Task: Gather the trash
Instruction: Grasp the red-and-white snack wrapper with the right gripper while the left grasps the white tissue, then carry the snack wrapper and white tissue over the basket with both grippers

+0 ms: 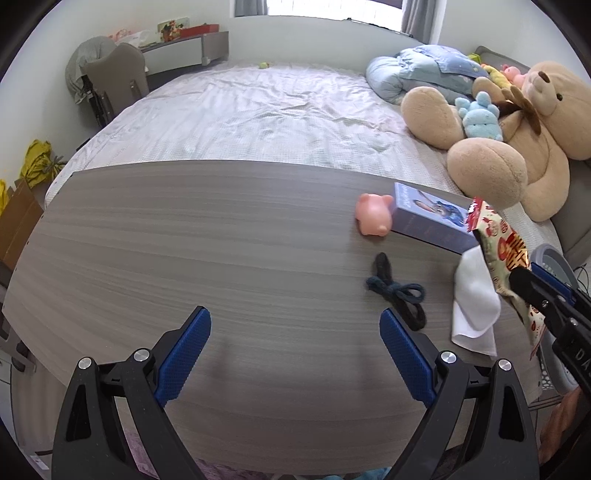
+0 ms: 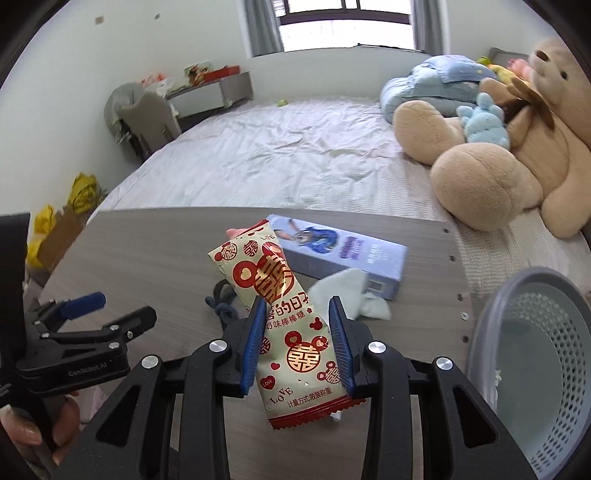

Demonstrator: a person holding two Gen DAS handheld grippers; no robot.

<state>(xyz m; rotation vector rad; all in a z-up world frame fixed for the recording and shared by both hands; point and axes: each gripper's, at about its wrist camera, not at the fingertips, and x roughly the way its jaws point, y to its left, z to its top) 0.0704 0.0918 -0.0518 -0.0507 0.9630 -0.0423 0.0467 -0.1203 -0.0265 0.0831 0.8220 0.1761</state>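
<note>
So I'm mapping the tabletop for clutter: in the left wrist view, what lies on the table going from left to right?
Pink pig toy → dark blue knotted cord → purple box → white tissue → snack wrapper, held off the table by the right gripper.

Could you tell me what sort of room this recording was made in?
Most likely a bedroom in a home: a wide bed fills the middle, a large teddy bear and folded blue duvet lie at its head, and a curtained window sits behind.
</note>
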